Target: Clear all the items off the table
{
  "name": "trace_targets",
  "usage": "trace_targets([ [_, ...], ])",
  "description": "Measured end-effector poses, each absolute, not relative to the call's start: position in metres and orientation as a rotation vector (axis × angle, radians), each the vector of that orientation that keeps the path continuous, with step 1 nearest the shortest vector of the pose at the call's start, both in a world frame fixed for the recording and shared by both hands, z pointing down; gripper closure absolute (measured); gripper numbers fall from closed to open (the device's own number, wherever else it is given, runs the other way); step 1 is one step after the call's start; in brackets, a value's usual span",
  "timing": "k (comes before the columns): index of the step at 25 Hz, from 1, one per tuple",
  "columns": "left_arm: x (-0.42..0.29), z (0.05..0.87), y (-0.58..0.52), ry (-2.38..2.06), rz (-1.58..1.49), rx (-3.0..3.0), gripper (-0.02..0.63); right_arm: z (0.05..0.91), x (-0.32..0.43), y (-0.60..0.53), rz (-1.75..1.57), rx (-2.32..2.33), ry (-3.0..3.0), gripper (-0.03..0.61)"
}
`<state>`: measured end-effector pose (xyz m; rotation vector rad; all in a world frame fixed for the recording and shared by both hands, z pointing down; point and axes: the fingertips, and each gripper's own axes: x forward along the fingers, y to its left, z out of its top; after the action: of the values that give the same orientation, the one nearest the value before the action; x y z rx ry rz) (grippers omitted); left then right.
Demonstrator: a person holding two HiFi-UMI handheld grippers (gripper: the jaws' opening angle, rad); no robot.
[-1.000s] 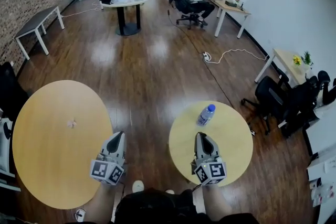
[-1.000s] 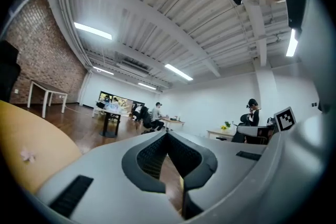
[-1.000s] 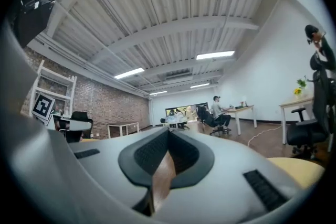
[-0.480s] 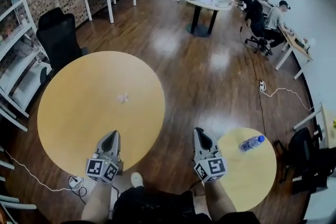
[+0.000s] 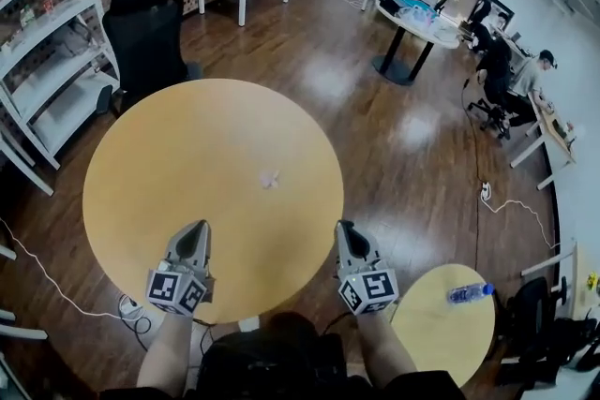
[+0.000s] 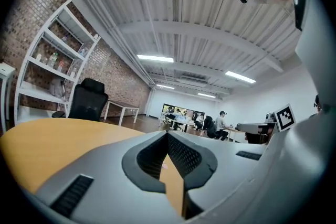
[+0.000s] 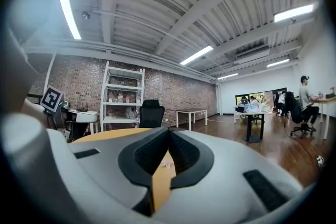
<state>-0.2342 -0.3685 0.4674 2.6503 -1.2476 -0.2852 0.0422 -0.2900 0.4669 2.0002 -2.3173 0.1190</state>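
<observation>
- The large round yellow wooden table point(image 5: 169, 155) fills the centre-left of the head view. A small pale crumpled scrap point(image 5: 270, 178) lies on it just right of its middle; what the scrap is made of cannot be told.
- The left gripper point(image 5: 197, 229) sits in the lower left of the head view, above the table's near edge. It points up the frame and is well apart from the scrap.
- In the left gripper view its two grey jaws are clenched tip to tip and grip nothing. The dark-padded notch behind the tips shows only a strip of tabletop.
- The right gripper point(image 5: 345, 228) sits lower centre-right at the table's right-hand rim — side by side with the left one and pointing the same way.
- In the right gripper view its jaws also meet at the tips and are empty. The scrap shows as a pinkish speck on the tabletop beyond them.
- A bare left forearm point(image 5: 169, 356) and a bare right forearm point(image 5: 380, 356) rise from the bottom edge, each ending behind its gripper's marker cube.
- A clear plastic bottle with a blue cap point(image 5: 469, 292) lies on its side on a small round yellow table point(image 5: 431, 333) in the lower right corner.
- A black office chair point(image 5: 145, 23) stands beyond the large table at upper left, near white metal shelving point(image 5: 47, 61) along the left edge.
- Seated people point(image 5: 534, 75) work at desks in the upper right.
</observation>
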Motion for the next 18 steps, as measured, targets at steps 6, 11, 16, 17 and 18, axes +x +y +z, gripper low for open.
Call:
trace_targets([
  [6, -0.248, 0.482, -0.399, -1.351, -0.211, 2.600, 0.612, 0.487, 0.012, -0.348, 0.154, 1.818, -2.380, 0.574],
  [11, -0.257, 0.497, -0.420, -1.459, -0.193, 2.492, 0.612, 0.509, 0.000, -0.390, 0.192, 1.676, -2.389, 0.574],
  [16, -0.256, 0.522, -0.438, -1.494, -0.068, 2.450, 0.612, 0.549, -0.010, -0.432, 0.299, 1.576, -2.379, 0.574],
  [17, -0.255, 0.529, -0.441, -1.507, -0.044, 2.431, 0.612, 0.561, -0.011, -0.440, 0.320, 1.554, -2.366, 0.574],
  [18, -0.253, 0.536, -0.444, -1.520, -0.027, 2.409, 0.612, 0.573, -0.010, -0.448, 0.342, 1.536, -2.349, 0.574],
])
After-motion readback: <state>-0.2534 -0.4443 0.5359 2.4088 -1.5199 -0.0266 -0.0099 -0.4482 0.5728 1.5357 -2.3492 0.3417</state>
